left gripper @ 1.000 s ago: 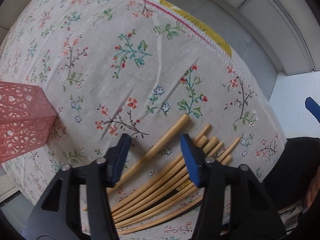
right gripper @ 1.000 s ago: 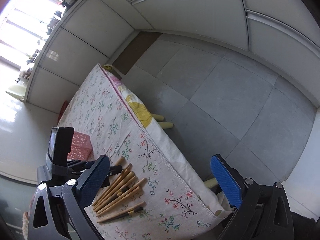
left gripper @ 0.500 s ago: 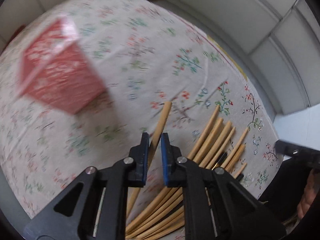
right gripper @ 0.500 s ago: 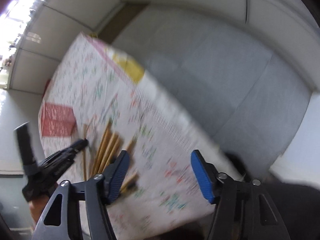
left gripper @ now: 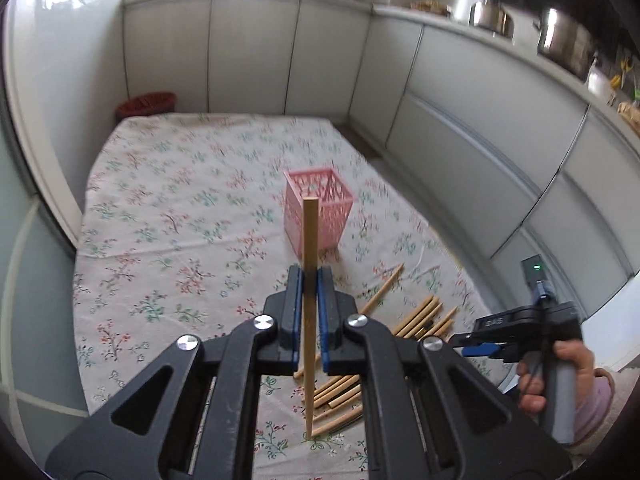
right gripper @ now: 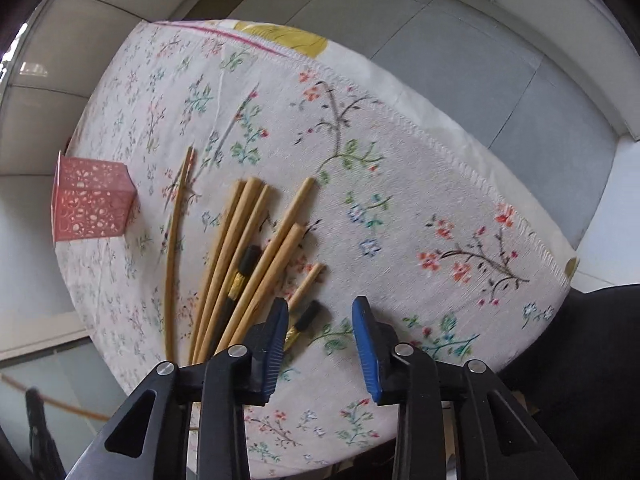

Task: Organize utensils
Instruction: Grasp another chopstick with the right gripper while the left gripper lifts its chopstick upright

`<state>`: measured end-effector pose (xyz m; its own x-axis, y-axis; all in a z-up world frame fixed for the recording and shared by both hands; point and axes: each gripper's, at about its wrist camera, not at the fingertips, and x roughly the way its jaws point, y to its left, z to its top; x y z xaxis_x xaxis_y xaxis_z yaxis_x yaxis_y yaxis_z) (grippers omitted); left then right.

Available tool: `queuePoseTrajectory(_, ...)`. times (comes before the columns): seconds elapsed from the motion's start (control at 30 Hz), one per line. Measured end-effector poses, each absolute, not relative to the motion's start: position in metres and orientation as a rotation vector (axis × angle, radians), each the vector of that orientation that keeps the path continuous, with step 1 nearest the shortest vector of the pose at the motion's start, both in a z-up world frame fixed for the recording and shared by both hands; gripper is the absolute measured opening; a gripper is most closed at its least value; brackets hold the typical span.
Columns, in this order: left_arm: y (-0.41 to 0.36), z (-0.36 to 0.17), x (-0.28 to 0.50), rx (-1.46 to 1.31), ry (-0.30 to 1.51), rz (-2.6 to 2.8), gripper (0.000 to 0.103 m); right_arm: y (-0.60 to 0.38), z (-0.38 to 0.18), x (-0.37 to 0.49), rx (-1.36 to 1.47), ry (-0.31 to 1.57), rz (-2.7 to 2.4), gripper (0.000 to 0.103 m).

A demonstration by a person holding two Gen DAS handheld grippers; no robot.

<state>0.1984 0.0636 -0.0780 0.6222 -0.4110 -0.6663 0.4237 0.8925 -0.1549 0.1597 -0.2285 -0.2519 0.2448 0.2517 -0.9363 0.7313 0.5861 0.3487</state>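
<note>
My left gripper (left gripper: 308, 276) pinches one chopstick (left gripper: 310, 248) upright, my right gripper (right gripper: 320, 330) half-open and empty; a tilted chopstick may miss the pink basket (left gripper: 320, 210).

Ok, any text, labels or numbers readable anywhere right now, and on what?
White marking on the right gripper's body: too blurred to read. Its jaws have just been closing, with a dark-tipped chopstick between them, not pressed.
Green lit mark on the small black box above it: no characters legible.
Pink basket and floral tablecloth: no text.
</note>
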Motion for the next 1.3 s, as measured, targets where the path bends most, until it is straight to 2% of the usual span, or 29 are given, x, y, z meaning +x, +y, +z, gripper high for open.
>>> queuePoseTrajectory(0.2,0.074,-0.065,0.185,0.007,0.685,-0.497,0.008,-0.232,-0.255,0.181,0.905,1.346,-0.478,0.019)
queuePoseTrajectory(0.63,0.092,-0.055,0.179,-0.056,0.643,-0.504,0.008,-0.186,-0.265,0.234,0.714,1.390,-0.597,0.013)
queuePoseTrajectory(0.8,0.096,-0.054,0.177,-0.066,0.644,-0.485,0.008,-0.185,-0.267,0.246,0.751,1.324,-0.586,0.006)
queuePoseTrajectory(1.03,0.094,-0.046,0.166,-0.071,0.623,-0.452,0.008,-0.219,-0.267,0.238,0.981,1.199,-0.474,0.005)
queuePoseTrajectory(1.3,0.084,-0.031,0.152,-0.063,0.576,-0.443,0.008,-0.225,-0.195,0.220,0.923,0.983,-0.317,0.005)
